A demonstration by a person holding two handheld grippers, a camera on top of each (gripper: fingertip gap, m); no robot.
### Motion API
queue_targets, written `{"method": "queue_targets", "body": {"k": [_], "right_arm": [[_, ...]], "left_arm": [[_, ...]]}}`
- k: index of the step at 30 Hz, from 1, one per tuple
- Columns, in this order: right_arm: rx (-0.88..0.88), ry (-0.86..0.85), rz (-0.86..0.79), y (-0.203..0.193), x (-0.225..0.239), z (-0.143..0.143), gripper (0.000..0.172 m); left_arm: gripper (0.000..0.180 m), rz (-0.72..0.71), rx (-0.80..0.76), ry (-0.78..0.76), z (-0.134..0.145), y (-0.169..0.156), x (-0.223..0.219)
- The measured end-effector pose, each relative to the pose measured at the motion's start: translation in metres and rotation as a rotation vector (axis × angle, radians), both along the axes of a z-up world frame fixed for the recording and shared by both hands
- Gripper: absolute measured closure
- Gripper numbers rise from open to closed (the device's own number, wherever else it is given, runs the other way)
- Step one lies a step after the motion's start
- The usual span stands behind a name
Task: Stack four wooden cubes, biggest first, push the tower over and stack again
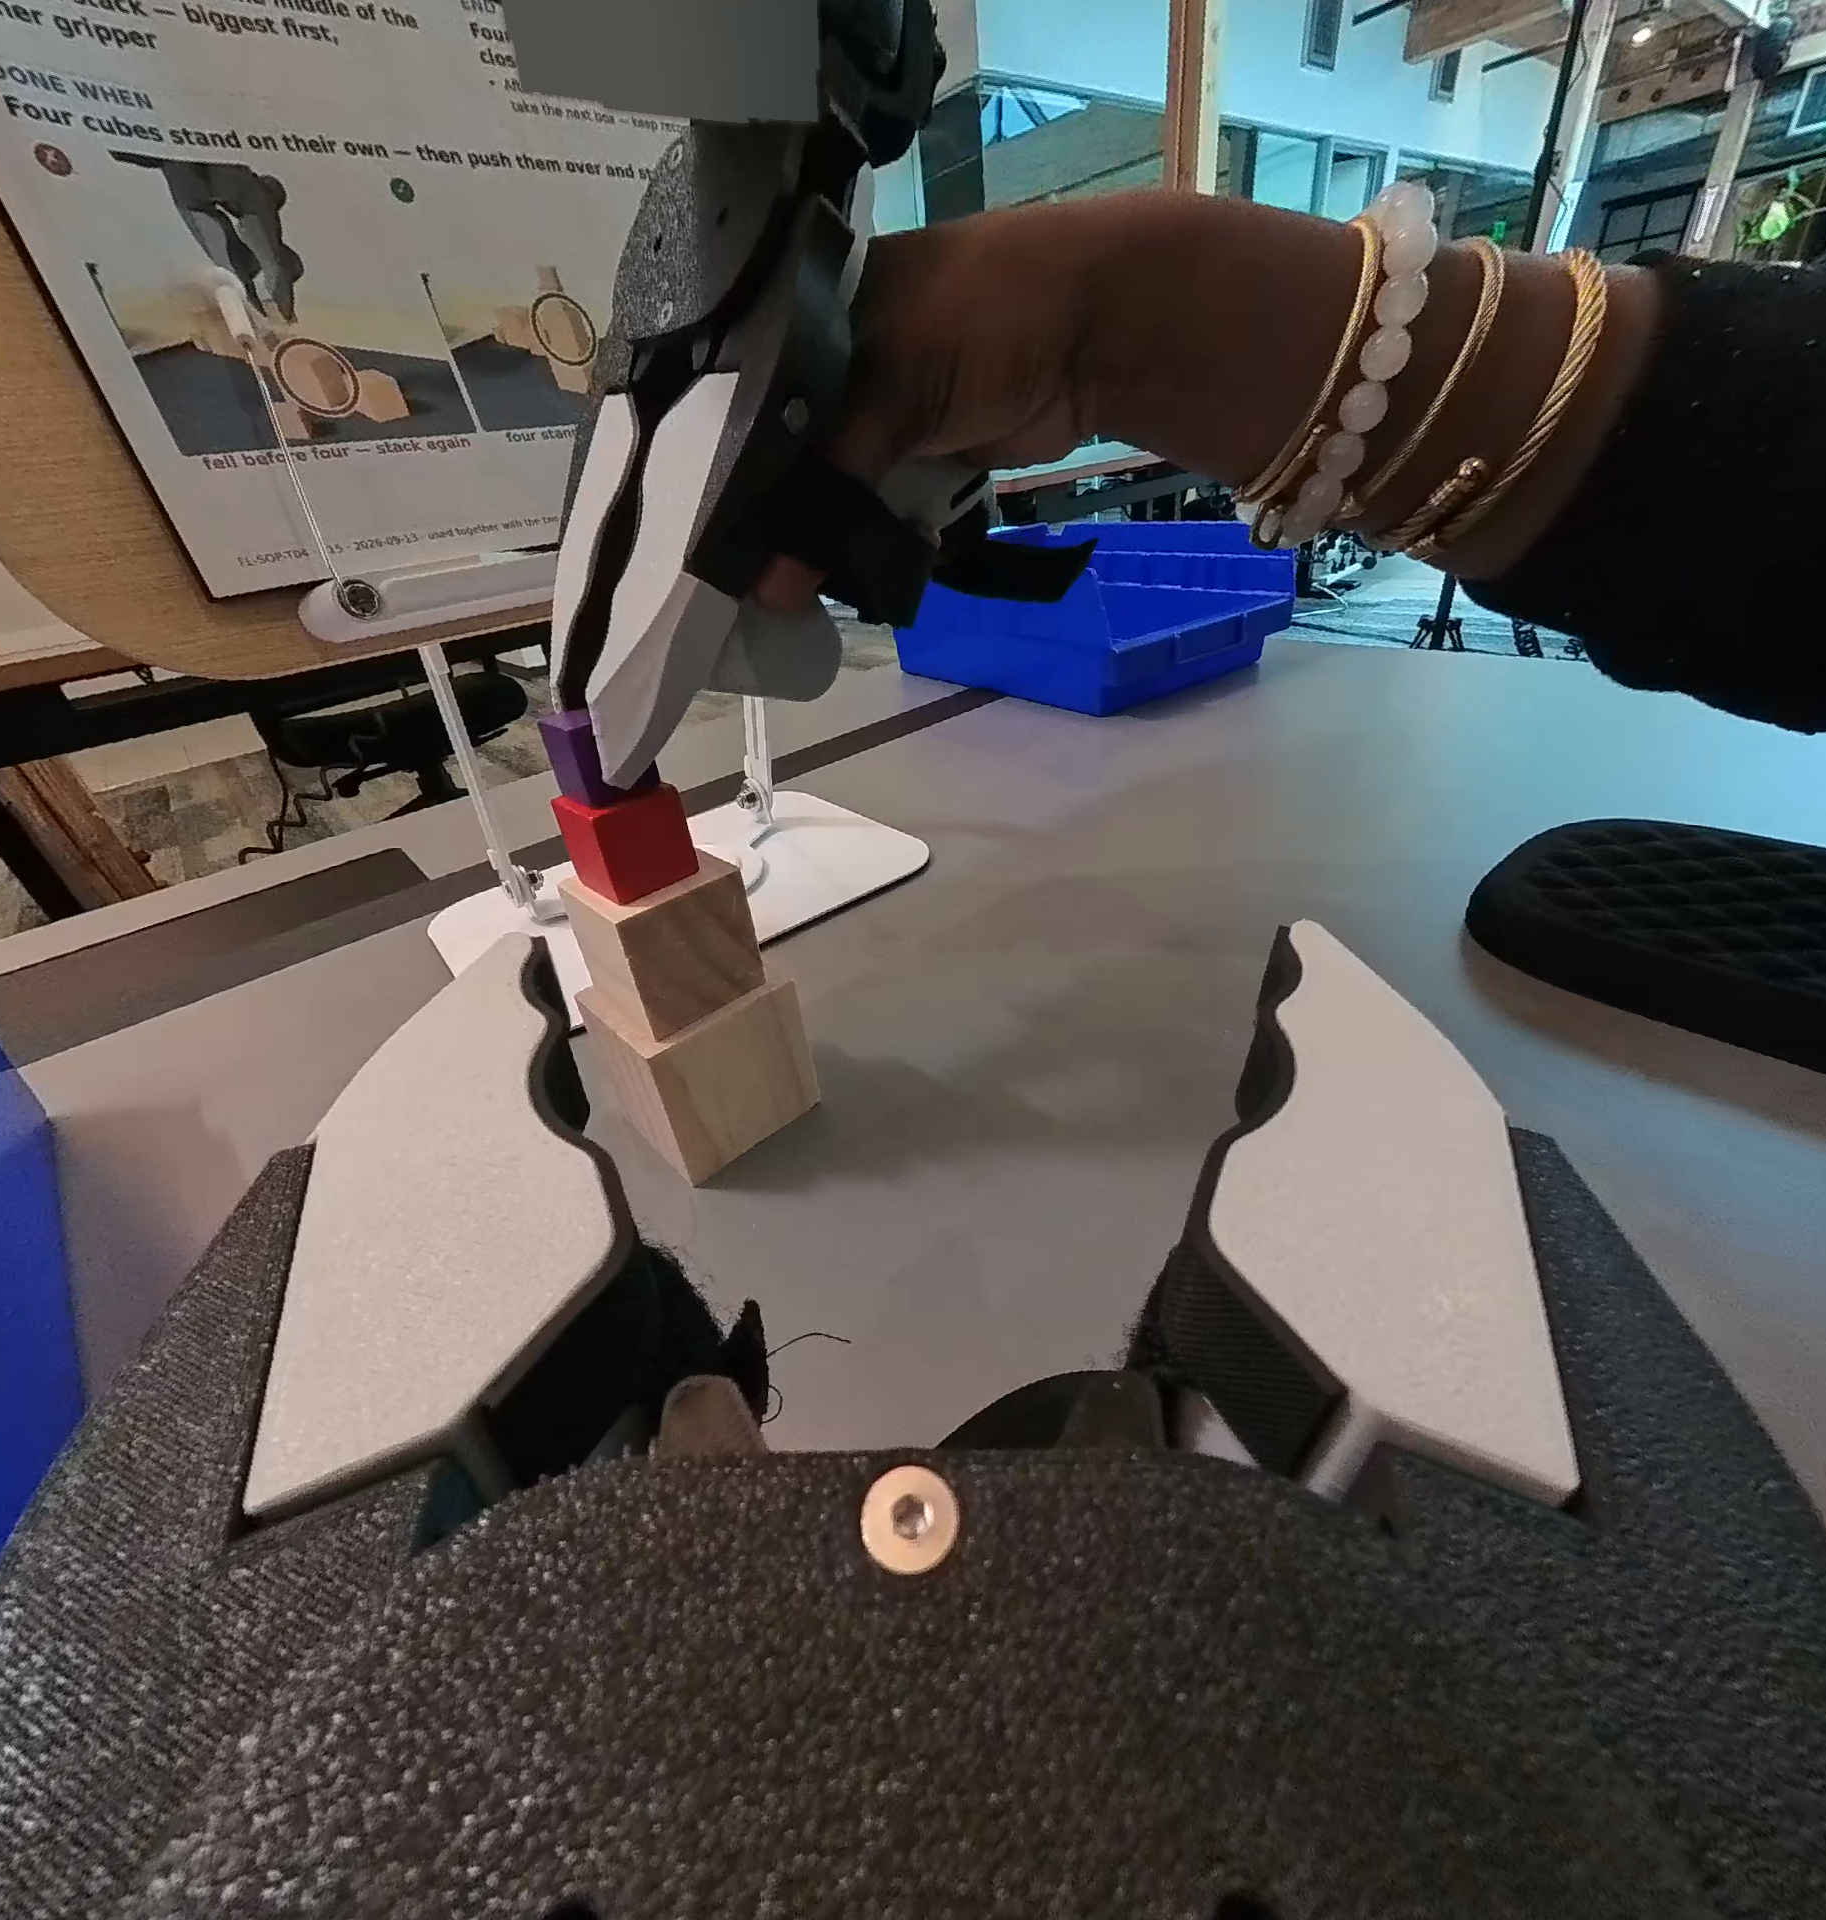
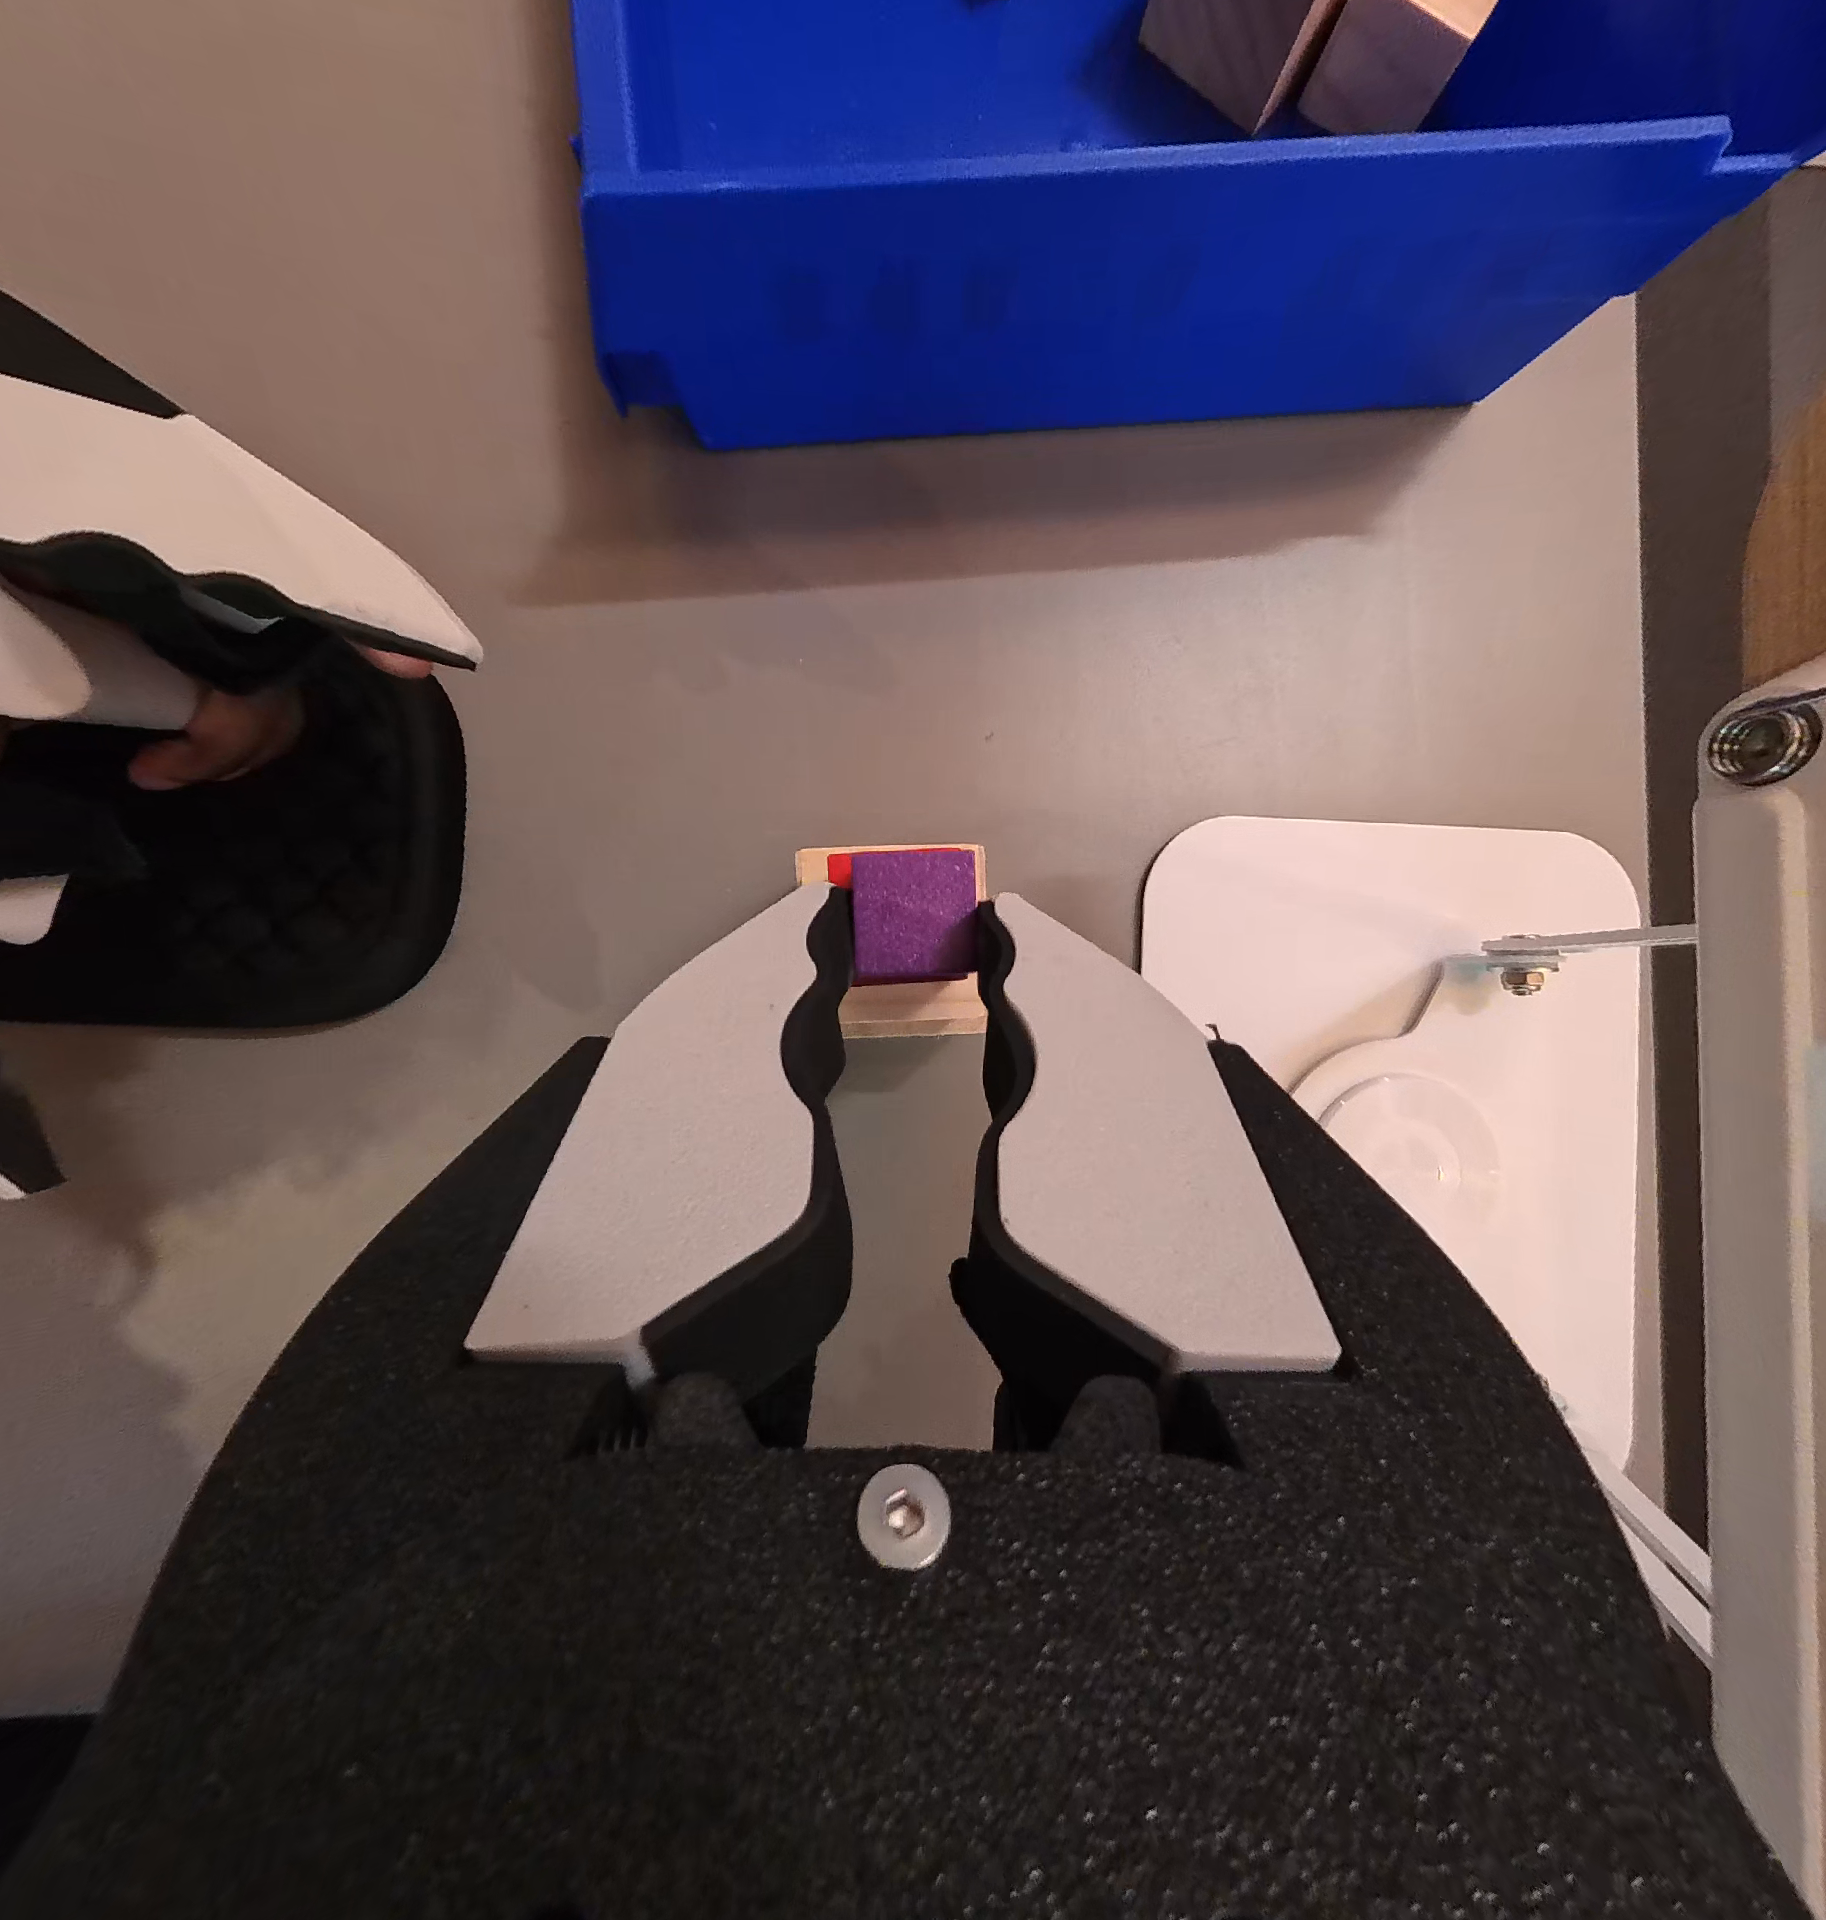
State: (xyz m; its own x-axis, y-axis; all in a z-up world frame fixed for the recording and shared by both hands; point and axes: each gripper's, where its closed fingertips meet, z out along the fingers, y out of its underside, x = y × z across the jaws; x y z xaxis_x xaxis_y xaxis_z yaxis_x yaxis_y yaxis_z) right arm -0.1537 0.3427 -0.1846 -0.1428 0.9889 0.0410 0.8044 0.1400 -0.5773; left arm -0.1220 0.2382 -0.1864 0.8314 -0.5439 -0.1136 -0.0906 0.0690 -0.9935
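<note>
— How's the light? Bright daylight floods the windows (image 1: 1408,125) at upper right of the left wrist view, slightly blown out; soft shadows pool on the grey worktop (image 1: 1096,935).

— And sharpness? Centre crisp, strong fisheye bending at the edges. The right wrist view is dimmer and warmer; its blue bin (image 2: 1096,291) looks soft.

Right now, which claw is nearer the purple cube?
Right. The right claw is closed on the purple cube atop the red cube, pads on both its sides. The left claw is wide open, low beside the bottom wooden cube.
</note>
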Motion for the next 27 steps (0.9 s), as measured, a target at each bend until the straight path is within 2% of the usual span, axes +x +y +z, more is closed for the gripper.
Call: {"method": "queue_targets", "body": {"k": [4, 11, 13, 20, 27], "right_arm": [[-0.008, 0.003, 0.007, -0.001, 0.0, 0.0, 0.149], [-0.014, 0.007, 0.003, -0.002, 0.001, 0.0, 0.134], [-0.003, 0.029, -0.009, -0.001, 0.001, 0.004, 0.12], [0.12, 0.234, -0.086, 0.007, 0.006, 0.029, 0.028], [0.101, 0.508, -0.173, -0.01, 0.033, 0.064, 0.027]], "left_arm": [[0.057, -0.002, 0.0, 0.003, 0.0, 0.0, 0.0], [0.058, -0.001, 0.0, 0.006, -0.001, 0.0, 0.001], [0.058, -0.001, 0.0, 0.006, 0.0, 0.0, 0.001], [0.058, -0.001, -0.002, 0.005, -0.001, 0.0, 0.001], [0.057, 0.002, 0.0, -0.003, 0.0, 0.0, -0.001]]}}
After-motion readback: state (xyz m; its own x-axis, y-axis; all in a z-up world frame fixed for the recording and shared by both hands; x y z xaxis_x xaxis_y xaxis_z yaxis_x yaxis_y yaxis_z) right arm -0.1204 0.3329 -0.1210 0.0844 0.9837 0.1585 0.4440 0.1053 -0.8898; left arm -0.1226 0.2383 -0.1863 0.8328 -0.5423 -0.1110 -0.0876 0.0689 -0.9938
